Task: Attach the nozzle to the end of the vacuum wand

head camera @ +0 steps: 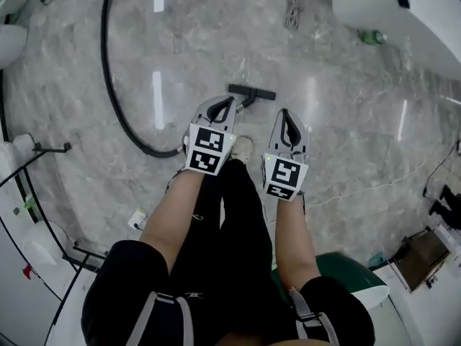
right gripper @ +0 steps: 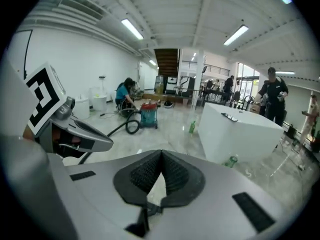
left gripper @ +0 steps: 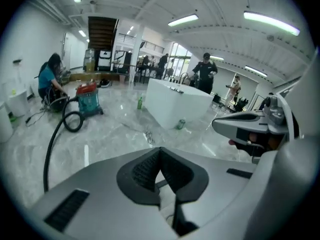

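In the head view a black T-shaped floor nozzle (head camera: 252,92) lies on the grey marble floor, just beyond both grippers. A black vacuum hose (head camera: 115,99) curves down the left and ends near the left gripper; the wand is mostly hidden behind that gripper. My left gripper (head camera: 229,101) and right gripper (head camera: 286,112) are held up side by side over the person's legs, both shut with nothing between the jaws. The left gripper view shows its pads (left gripper: 160,154) together, and the right gripper view shows its own pads (right gripper: 161,156) together. The red and teal vacuum canister (left gripper: 88,100) (right gripper: 148,115) stands far back.
A white counter block (head camera: 403,13) (left gripper: 177,101) (right gripper: 240,129) stands to the right, with a green bottle (head camera: 372,37) on the floor beside it. A thin cable (head camera: 374,186) runs across the floor. White racks (head camera: 29,215) are at the left. Several people stand or crouch far off.
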Demonstrator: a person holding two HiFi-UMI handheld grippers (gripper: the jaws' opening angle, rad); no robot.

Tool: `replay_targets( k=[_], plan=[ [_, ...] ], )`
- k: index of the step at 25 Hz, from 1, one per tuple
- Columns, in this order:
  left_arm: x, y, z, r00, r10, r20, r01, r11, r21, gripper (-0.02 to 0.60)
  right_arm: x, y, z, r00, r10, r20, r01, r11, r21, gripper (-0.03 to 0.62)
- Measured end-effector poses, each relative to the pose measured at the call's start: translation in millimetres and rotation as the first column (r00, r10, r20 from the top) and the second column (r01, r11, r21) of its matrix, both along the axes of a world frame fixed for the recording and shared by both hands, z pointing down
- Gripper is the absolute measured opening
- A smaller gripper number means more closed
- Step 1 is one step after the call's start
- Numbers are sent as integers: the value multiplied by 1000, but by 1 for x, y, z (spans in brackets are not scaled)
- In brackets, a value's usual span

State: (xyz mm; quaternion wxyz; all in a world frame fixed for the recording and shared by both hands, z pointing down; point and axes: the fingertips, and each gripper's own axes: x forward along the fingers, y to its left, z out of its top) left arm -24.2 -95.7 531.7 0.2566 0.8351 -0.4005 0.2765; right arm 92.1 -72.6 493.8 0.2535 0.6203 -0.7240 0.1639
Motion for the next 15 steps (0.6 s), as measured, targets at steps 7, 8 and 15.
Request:
replay_targets(
  k=[7,8,15],
  plan=[
    [35,-21,-279,996,92,-19,-83,956,280,9,22,-5,-237,985,89,145,-123,962,243,12],
    [37,-23,-320,995,96,-21,-83,938,336,9,26,-6,-272,982,94,166,-139,950,281,12],
    [66,2,-518,992,120,-30,-80,811,579,9,59,11,-467,936,83,341,-246,847,471,12]
  ],
)
